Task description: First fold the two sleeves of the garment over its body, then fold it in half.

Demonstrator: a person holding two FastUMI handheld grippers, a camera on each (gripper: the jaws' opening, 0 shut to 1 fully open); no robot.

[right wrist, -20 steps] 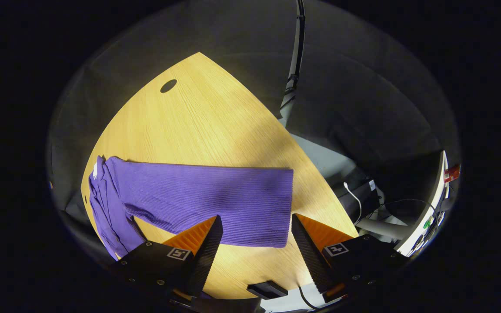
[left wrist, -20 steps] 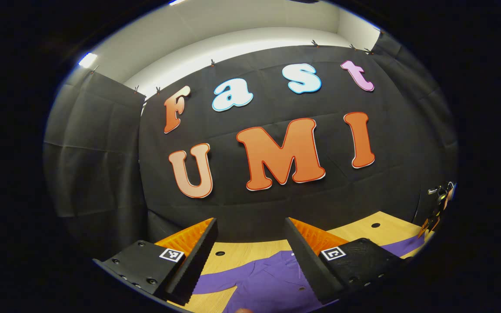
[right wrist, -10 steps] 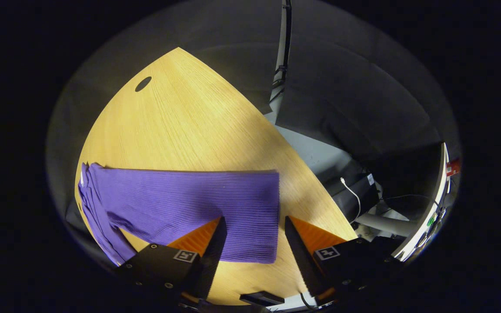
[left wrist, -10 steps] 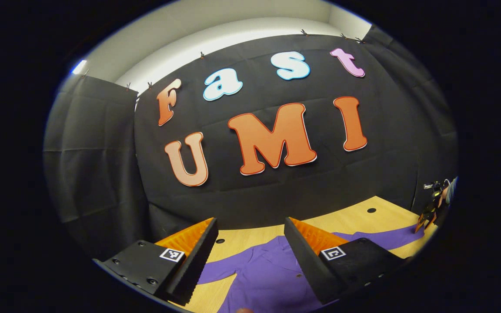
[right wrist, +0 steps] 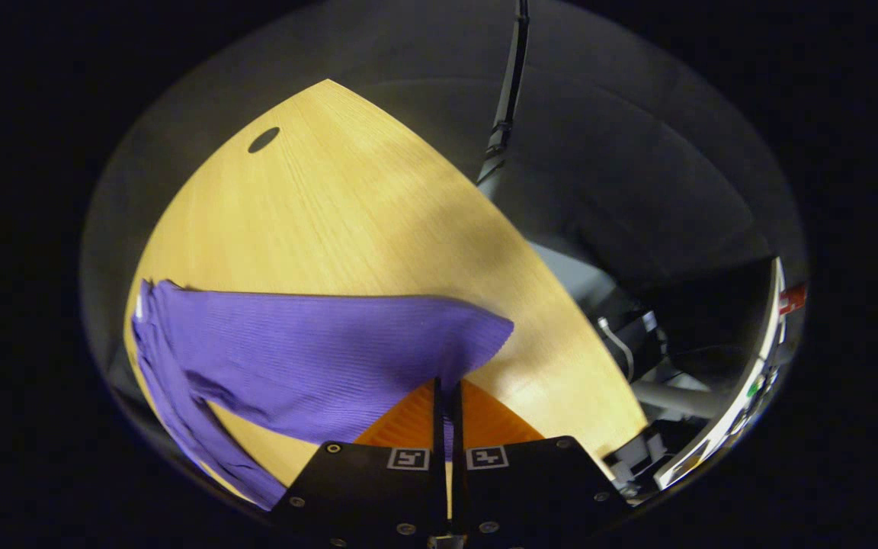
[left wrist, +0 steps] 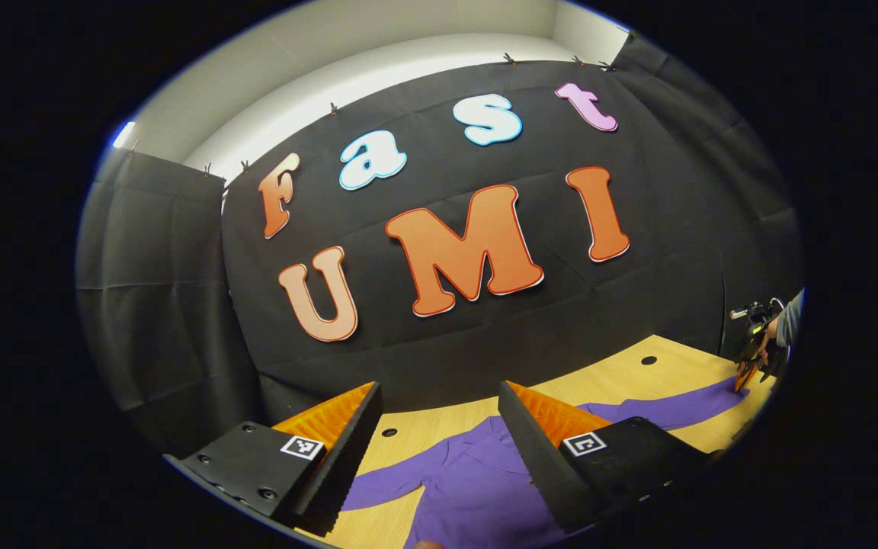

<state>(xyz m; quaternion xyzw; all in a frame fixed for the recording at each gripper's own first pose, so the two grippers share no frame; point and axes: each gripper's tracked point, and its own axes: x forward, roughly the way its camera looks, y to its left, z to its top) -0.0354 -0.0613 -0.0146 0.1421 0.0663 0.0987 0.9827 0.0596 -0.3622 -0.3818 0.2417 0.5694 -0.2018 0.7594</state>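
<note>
On the yellow wooden table (right wrist: pixel 347 206) I see the purple ribbed knit garment (right wrist: pixel 309 351) lying flat, my right gripper (right wrist: pixel 447 396) has its 2 fingers pinched tight on its sleeve end, and my left gripper (left wrist: pixel 439 442) hangs wide open above its body, holding nothing.

Garment (left wrist: pixel 477 488) flat on table (left wrist: pixel 622 381), its sleeve (right wrist: pixel 317 351) stretched across the table (right wrist: pixel 347 213), right gripper (right wrist: pixel 445 389) at sleeve end, left gripper (left wrist: pixel 439 404) above garment body, booth wall (left wrist: pixel 485 335) behind table
</note>
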